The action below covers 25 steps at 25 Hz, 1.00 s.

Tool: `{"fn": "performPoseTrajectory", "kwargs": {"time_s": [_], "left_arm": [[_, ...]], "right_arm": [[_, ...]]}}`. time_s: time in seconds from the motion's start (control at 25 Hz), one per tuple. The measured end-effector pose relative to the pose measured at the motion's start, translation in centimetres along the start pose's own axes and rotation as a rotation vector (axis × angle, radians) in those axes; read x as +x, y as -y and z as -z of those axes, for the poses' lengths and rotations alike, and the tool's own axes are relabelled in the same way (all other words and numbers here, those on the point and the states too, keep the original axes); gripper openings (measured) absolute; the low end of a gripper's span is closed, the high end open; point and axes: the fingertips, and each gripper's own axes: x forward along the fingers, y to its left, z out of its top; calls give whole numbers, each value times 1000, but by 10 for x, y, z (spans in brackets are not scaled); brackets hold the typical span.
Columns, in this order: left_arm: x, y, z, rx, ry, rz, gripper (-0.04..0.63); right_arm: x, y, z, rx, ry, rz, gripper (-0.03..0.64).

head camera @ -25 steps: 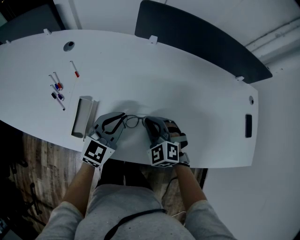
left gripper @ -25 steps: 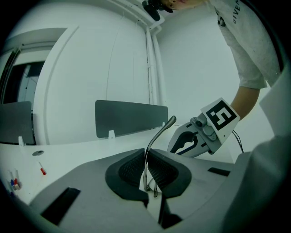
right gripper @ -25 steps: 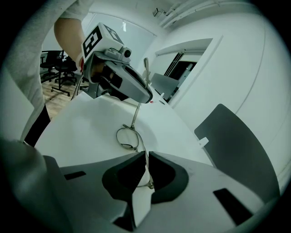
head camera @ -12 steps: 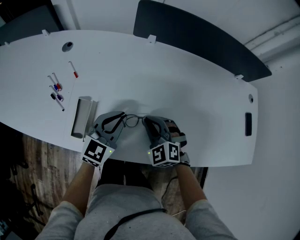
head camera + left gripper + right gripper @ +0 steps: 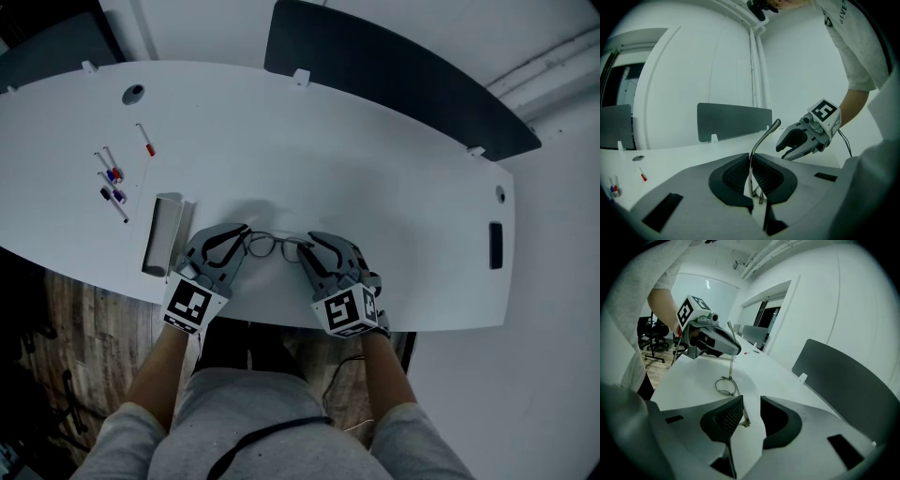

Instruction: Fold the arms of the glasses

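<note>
Clamping a glasses [image 5: 272, 246] arm, left gripper [image 5: 246, 232] sat lower centre, right gripper [image 5: 314, 246] had jaws just opened around the other end, tray [image 5: 164, 234] lay just left, markers [image 5: 112, 178] upper left.

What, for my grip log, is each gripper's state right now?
Left gripper: closed on the glasses' arm.
Right gripper: open, jaws just opened; the glasses' end lies between them, ungripped.

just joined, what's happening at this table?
A person works a pair of glasses on the white table with two handheld grippers. The left gripper is shut on one end of the frame, a temple arm sticking up. The right gripper has just been opening; the other end sits between its jaws, not gripped.
</note>
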Motion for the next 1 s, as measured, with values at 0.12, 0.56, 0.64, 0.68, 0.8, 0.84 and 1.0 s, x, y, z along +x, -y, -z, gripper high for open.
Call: {"fn": "performPoseTrajectory", "kwargs": {"time_s": [0.12, 0.56, 0.64, 0.68, 0.8, 0.84, 1.0], "left_arm": [[-1, 1, 1, 1, 0, 2, 26], [-4, 2, 0, -2, 1, 7, 27], [-4, 3, 0, -2, 2, 9, 26], [-5, 3, 0, -2, 2, 11, 26], [-4, 5, 0, 8, 3, 22, 26], [-3, 5, 0, 12, 3, 26, 28], [-2, 6, -1, 18, 1, 34, 28]], "right_arm": [[-4, -5, 6, 15, -11, -25, 124], [-3, -4, 18, 77, -39, -31, 54], [-3, -4, 18, 77, -40, -27, 44], [-3, -4, 18, 77, -42, -27, 41], [-2, -6, 20, 76, -48, -27, 37], [-1, -6, 21, 77, -50, -27, 35], [-1, -5, 22, 82, -52, -27, 35]]}}
